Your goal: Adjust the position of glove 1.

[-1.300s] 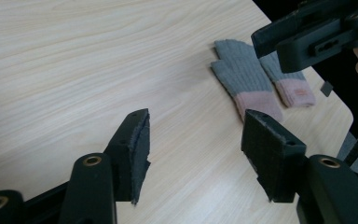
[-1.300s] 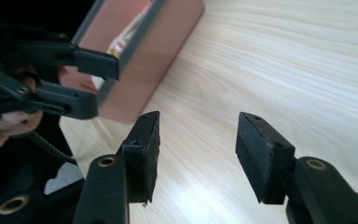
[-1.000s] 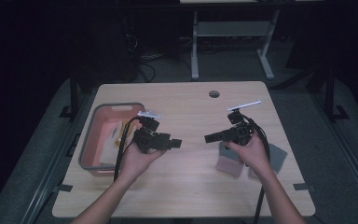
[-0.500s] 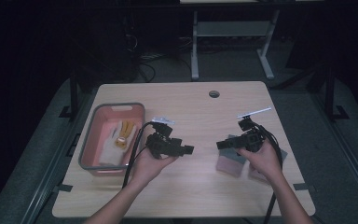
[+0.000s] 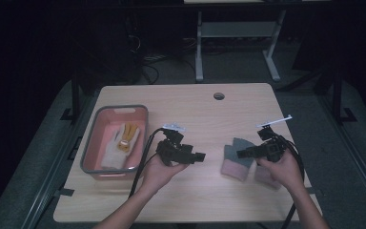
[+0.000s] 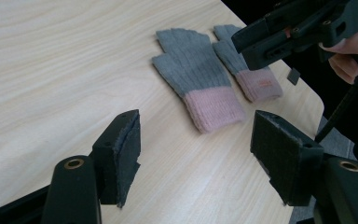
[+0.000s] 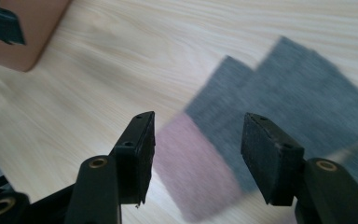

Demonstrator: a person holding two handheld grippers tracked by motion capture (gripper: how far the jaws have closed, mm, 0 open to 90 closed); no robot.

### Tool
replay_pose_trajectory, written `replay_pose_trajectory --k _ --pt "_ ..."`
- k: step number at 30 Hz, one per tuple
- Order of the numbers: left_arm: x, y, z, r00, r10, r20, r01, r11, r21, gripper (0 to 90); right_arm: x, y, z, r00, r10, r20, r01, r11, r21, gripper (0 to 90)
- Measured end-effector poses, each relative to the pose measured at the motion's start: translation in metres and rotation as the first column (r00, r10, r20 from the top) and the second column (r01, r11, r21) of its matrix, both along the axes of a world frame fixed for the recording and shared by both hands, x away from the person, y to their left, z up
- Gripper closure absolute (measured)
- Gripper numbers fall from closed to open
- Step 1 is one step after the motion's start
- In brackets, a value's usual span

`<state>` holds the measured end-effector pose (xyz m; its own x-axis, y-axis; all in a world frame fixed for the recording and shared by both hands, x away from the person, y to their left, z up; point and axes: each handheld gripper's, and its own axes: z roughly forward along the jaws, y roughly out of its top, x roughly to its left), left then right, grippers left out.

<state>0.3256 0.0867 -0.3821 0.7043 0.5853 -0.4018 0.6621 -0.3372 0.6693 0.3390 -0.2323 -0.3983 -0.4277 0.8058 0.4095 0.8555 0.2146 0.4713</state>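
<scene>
Change: both hands have come in from their spread positions of a second ago toward the pair of gloves, and sit lower over the desk (image 5: 190,109); the left tool's jaws have just been opening, with nothing between them.
Meaning: judged from this, the approach to the gloves is nearly done and a pick-up of one glove is the likely next step.
Left tool (image 5: 199,156): jaws apart, empty, pointing across the desk at the gloves.
Right tool (image 5: 240,154): jaws apart, empty, poised just over the nearer glove's pink cuff.
Nearer glove (image 6: 196,77): grey knit with a pink ribbed cuff, flat on the desk, fingers away from the person.
Second glove (image 6: 249,70): same colours, just beside the first, small label on the cuff.
Tray (image 5: 89,151): pink with grey rim, at desk left, holding a white-and-yellow glove (image 5: 119,142).
</scene>
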Motion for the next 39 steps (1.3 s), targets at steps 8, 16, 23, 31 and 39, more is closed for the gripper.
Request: replay_pose_trajectory --k 8,16,23,31,39 --pt "-0.002 -0.007 -0.004 0.9999 -0.015 -0.002 0.015 0.9999 -0.003 32.5 -0.007 -0.025 -0.012 0.9992 -0.039 -0.004 0.038 0.999 -0.035 44.7" --pt "-0.002 -0.013 -0.011 0.9995 -0.030 -0.011 0.031 0.9995 0.008 31.9 -0.015 -0.042 -0.020 0.9966 -0.081 -0.016 0.079 0.993 -0.089 46.1" --pt "-0.003 -0.020 -0.014 0.9987 -0.048 -0.020 0.048 0.9989 0.001 32.1 -0.020 -0.058 -0.027 0.9932 -0.116 -0.012 0.112 0.981 -0.159 47.6" --pt "-0.005 -0.025 -0.016 0.9979 -0.060 -0.025 0.060 0.9981 0.011 32.0 -0.024 -0.070 -0.035 0.9901 -0.140 -0.001 0.136 0.964 -0.230 50.0" --pt "-0.004 -0.028 -0.018 0.9977 -0.060 -0.031 0.060 0.9981 0.011 32.1 -0.025 -0.067 -0.044 0.9918 -0.128 -0.006 0.121 0.951 -0.283 51.2"
